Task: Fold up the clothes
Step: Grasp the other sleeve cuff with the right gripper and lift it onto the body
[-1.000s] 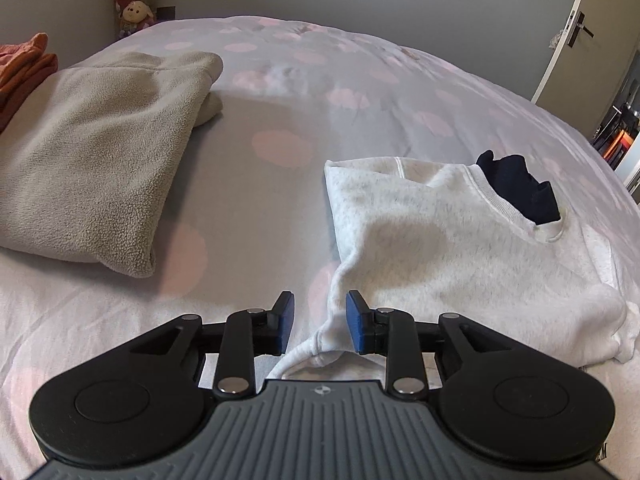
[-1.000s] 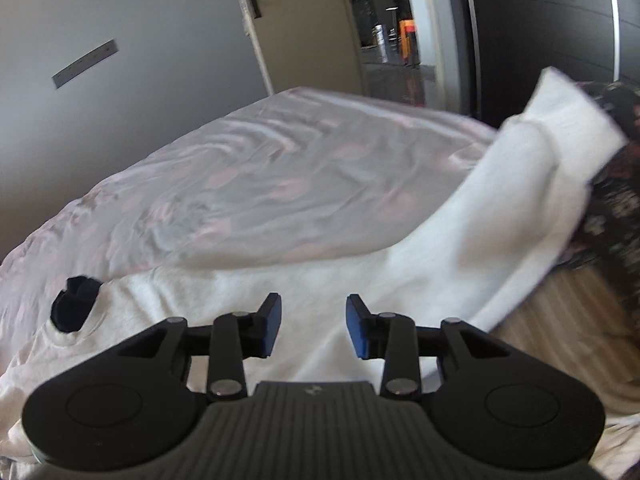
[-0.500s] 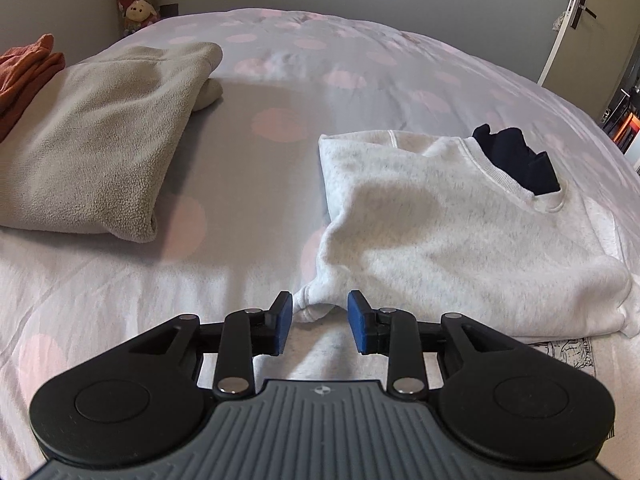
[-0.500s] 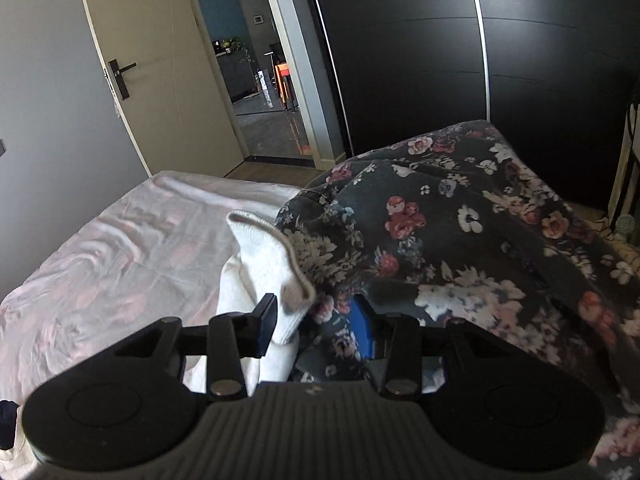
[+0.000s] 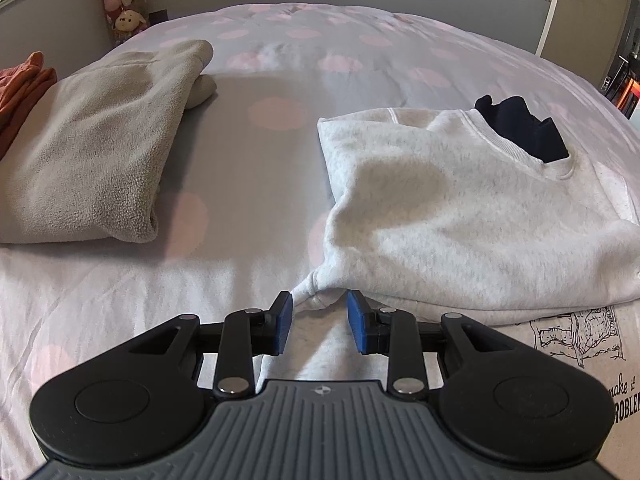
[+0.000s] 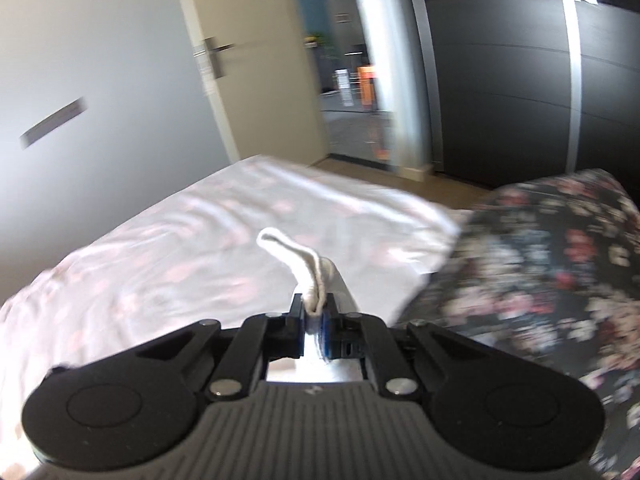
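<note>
A light grey sweatshirt (image 5: pixel 460 208) lies partly folded on the spotted bed (image 5: pixel 280 60), with a dark garment (image 5: pixel 520 128) showing in its collar. My left gripper (image 5: pixel 318 312) sits low at its near corner. Its jaws stand apart, and a bunched bit of the hem lies loosely between them without being pressed. In the right wrist view, my right gripper (image 6: pixel 314 312) is closing, its pads pinched on the sweatshirt's white sleeve cuff (image 6: pixel 296 256). The cuff sticks up above the bed (image 6: pixel 180 248). This view is motion-blurred.
A folded beige fleece (image 5: pixel 92 148) and an orange garment (image 5: pixel 24 84) lie at the left. A printed T-shirt (image 5: pixel 580 344) lies under the sweatshirt. A dark floral garment (image 6: pixel 540 272) is heaped at the bed's right edge. Beyond stand a door (image 6: pixel 248 60) and a black wardrobe (image 6: pixel 520 80).
The right gripper reached the sleeve cuff beside the floral garment, closed on it and lifted it above the bed. The left gripper stayed open at the sweatshirt's near corner.
</note>
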Tool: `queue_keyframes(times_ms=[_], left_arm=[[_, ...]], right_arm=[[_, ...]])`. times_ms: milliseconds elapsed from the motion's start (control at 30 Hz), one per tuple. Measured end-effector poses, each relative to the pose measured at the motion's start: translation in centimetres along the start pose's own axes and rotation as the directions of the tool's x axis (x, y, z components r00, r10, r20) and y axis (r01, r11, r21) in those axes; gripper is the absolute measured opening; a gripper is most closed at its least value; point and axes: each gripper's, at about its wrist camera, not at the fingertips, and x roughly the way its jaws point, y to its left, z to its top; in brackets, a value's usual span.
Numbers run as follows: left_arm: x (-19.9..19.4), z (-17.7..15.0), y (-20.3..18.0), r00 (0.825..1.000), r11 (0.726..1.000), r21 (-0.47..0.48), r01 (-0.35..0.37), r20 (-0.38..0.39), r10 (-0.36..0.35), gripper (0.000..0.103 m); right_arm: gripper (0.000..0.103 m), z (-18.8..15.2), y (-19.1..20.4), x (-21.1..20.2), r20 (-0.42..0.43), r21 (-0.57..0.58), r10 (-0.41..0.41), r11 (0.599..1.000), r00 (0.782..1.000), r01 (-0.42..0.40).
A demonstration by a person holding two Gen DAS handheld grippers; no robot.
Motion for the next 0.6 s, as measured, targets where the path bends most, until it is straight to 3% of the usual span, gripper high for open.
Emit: queue_keyframes(times_ms=[167, 300, 433, 600], left_arm=[[-0.4, -0.1, 0.8, 0.999, 0.999, -0.016, 0.045, -0.004, -0.045, 0.028], [-0.7, 0.1, 1.4, 0.997, 0.997, -0.031, 0.077, 0.015, -0.077, 0.028], [-0.8, 0.4, 1.5, 0.995, 0.995, -0.027, 0.091, 0.031, -0.09, 0.037], [-0.9, 0.6, 1.6, 0.993, 0.993, -0.016, 0.114, 0.045, -0.113, 0.039]], right_arm=[[0.009, -1.4, 7.7, -0.4, -0.045, -0.06, 0.106, 0.992, 0.993, -0.109], [0.009, -2.0, 13.7, -1.2, -0.054, -0.092, 0.215, 0.971, 0.975, -0.22], [0.009, -3.2, 20.3, -2.6, -0.064, -0.137, 0.332, 0.931, 0.941, -0.337], [0.009, -7.5, 27.0, -3.5, -0.133, -0.163, 0.446, 0.871, 0.885, -0.463]])
